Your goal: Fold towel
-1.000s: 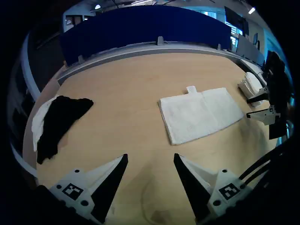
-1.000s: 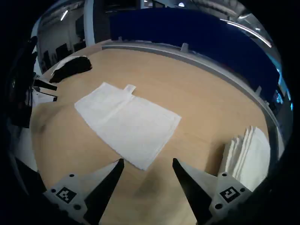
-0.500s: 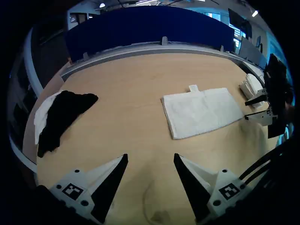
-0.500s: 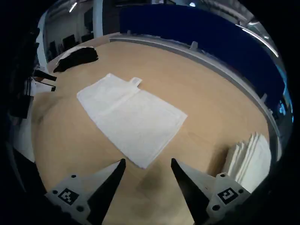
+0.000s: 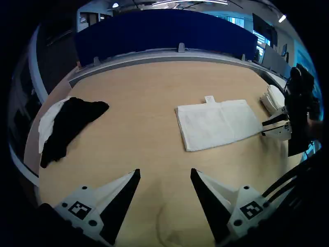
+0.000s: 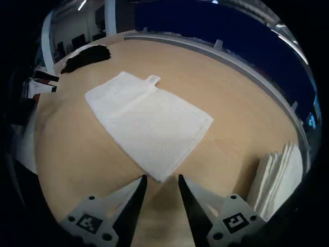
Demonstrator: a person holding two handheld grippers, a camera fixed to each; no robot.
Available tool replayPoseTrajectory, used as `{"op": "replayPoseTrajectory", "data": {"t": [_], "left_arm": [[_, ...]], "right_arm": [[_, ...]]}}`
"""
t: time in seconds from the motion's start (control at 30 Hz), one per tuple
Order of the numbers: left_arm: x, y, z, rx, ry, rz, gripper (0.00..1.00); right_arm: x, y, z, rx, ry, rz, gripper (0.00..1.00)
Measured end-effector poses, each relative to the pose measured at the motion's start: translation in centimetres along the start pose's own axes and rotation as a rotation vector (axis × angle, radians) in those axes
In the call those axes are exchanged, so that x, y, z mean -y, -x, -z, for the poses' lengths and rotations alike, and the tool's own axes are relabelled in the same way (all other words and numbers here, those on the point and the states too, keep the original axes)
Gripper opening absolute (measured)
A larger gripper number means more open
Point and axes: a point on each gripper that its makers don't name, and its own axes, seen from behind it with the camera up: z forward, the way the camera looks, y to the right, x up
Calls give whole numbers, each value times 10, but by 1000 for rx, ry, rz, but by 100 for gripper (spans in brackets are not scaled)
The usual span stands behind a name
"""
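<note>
One towel (image 6: pixel 148 123), likely limp and light, lies flat; its near corner suits pinching. There the right gripper (image 6: pixel 161 178) waits, fingers narrowly apart; the left gripper (image 5: pixel 164 173) gapes, empty.

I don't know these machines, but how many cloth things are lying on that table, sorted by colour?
White: 3, the flat towel, the folded stack counted as one, and the white cloth partly under the dark one.
Black: 1, the black cloth.
Total: 4
</note>
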Motion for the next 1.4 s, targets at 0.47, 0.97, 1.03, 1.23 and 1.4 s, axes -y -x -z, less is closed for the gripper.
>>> {"op": "replayPoseTrajectory", "data": {"t": [0.47, 0.97, 1.03, 1.23, 1.4], "left_arm": [[2, 6, 5, -2, -3, 5, 91], [8, 6, 10, -3, -9, 2, 90], [10, 6, 12, -4, -11, 4, 91], [16, 7, 16, -8, -18, 11, 90], [21, 6, 19, -16, -25, 17, 91]], "right_arm": [[2, 0, -6, 5, -13, -11, 8], [-2, -28, 6, -45, 10, 6, 4], [-2, -38, 10, -59, 12, 16, 4], [-1, -76, 22, -104, 14, 60, 4], [1, -113, 30, -147, 17, 98, 4]]}}
